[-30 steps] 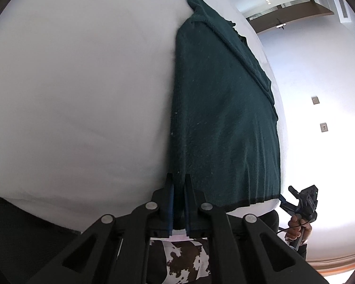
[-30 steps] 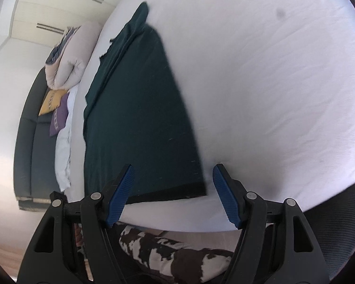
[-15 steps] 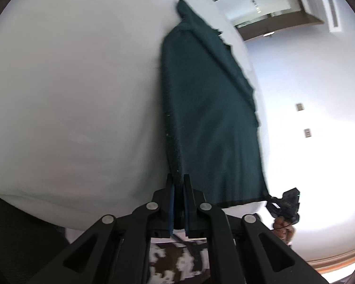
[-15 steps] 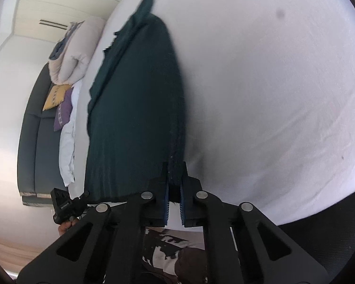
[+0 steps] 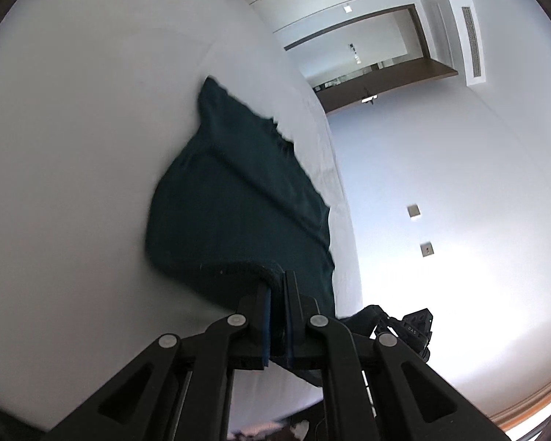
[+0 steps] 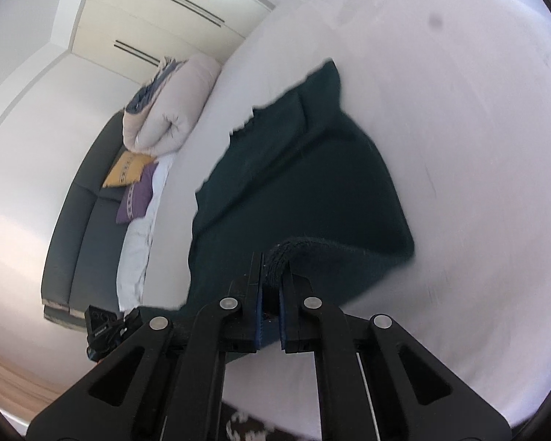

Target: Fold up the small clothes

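A dark green knitted garment lies on a white bed, with its near hem lifted and curling over towards the far end. My left gripper is shut on one near corner of that hem. My right gripper is shut on the other near corner of the garment, where the thick hem bunches between the blue pads. Each view shows the other gripper at the hem's far corner: the right gripper's body, the left gripper's body.
The white bed spreads wide around the garment. A rolled beige duvet and yellow and purple cushions rest on a grey sofa beyond the bed. A white wall with switches flanks the other side.
The right gripper closed on the near hem corner. Both grippers then rose and moved forward over the bed, lifting the hem so the garment bends over itself.
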